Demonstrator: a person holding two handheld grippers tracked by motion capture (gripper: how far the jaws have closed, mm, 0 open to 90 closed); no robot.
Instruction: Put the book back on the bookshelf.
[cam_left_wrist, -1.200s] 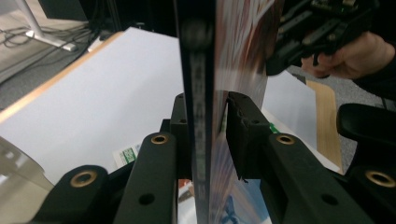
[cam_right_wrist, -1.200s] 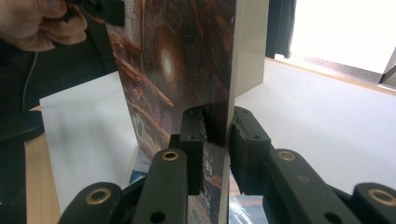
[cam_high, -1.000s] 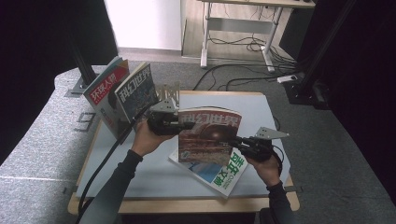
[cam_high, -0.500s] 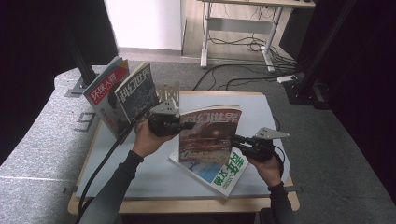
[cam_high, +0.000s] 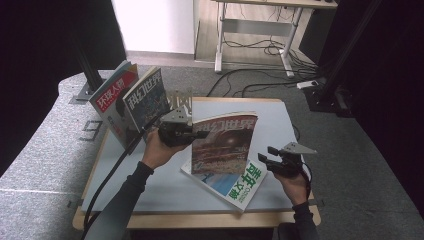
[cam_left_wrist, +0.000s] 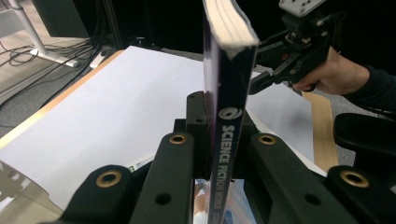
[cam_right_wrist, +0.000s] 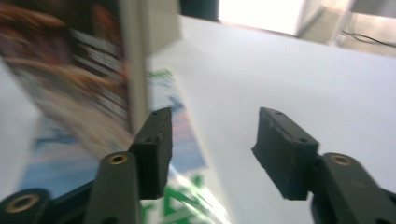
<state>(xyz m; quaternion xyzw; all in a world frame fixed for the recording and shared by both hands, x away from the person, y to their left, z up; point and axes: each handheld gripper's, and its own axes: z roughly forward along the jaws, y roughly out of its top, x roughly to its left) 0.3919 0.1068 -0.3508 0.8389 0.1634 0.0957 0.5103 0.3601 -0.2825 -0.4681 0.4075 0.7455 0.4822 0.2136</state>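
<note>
My left gripper (cam_high: 197, 134) clamps the brown-covered science-fiction magazine (cam_high: 223, 142) by its spine, upright at frame centre for shelving; my right gripper (cam_high: 261, 159), lower right, has just been opening, jaws empty.

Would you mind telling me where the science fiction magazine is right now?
In the high view the science fiction magazine stands upright mid-table, its spine clamped by the left gripper, above the green-titled magazine lying flat.

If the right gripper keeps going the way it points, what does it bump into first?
Probably the upright magazine that the left gripper holds by its spine. The right gripper, jaws open with nothing between them, points toward that magazine's free edge, just above the flat magazine. Depth is unclear, so it might slip past.
</note>
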